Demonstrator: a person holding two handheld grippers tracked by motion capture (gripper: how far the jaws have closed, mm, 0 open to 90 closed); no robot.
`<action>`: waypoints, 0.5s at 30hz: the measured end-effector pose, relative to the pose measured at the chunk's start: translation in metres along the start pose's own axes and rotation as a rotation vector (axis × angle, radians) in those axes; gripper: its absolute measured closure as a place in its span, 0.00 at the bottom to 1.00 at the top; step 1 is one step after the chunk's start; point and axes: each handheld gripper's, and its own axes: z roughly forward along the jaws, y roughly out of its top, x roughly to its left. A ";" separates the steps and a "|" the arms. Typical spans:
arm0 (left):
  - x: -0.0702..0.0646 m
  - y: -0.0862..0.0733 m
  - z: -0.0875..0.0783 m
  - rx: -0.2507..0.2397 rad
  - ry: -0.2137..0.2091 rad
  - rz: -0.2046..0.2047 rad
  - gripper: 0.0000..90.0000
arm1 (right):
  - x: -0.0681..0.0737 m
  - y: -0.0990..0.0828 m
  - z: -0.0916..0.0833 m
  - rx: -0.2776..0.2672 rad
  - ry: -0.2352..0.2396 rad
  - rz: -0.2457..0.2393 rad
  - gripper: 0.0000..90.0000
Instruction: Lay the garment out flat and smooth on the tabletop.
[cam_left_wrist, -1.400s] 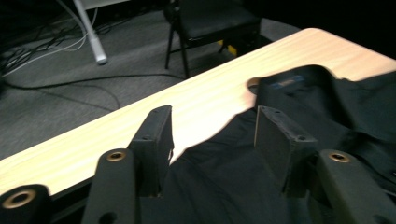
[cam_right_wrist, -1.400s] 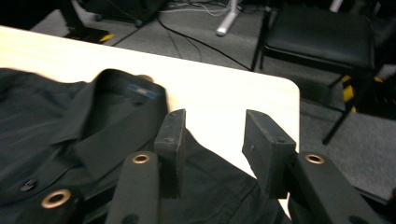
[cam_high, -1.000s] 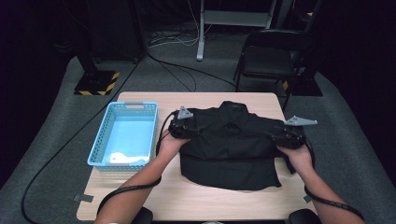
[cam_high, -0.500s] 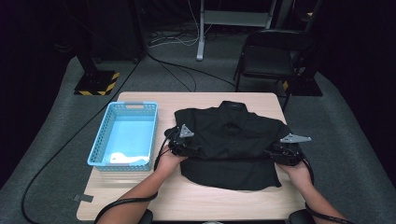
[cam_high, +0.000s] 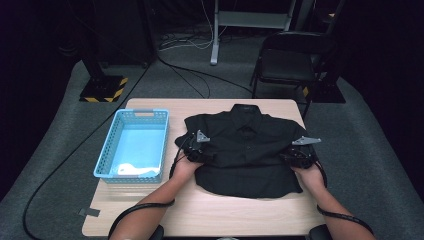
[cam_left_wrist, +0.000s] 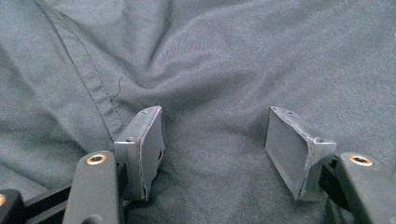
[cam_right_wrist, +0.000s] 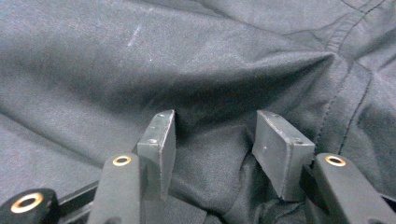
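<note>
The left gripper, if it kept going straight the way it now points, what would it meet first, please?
Most likely the black shirt itself: the left gripper has its open jaws right over the fabric, near a stitched seam, with nothing between. Whether the pads already touch the cloth is unclear.

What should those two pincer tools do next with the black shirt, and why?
Probably close both on the cloth. The left gripper and right gripper rest on opposite sides of the black shirt, jaws apart with fabric bunched between them but not yet pinched. The right one's jaws have just been closing.
</note>
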 end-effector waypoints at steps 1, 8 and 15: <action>0.002 0.001 0.002 -0.008 0.005 -0.006 0.41 | -0.001 0.002 0.003 -0.001 -0.008 -0.005 0.53; 0.017 0.014 0.017 -0.014 0.043 -0.035 0.42 | -0.009 0.020 0.023 -0.006 -0.057 0.033 0.53; 0.026 0.022 0.027 -0.019 0.060 -0.054 0.42 | -0.015 0.034 0.036 -0.003 -0.084 0.070 0.53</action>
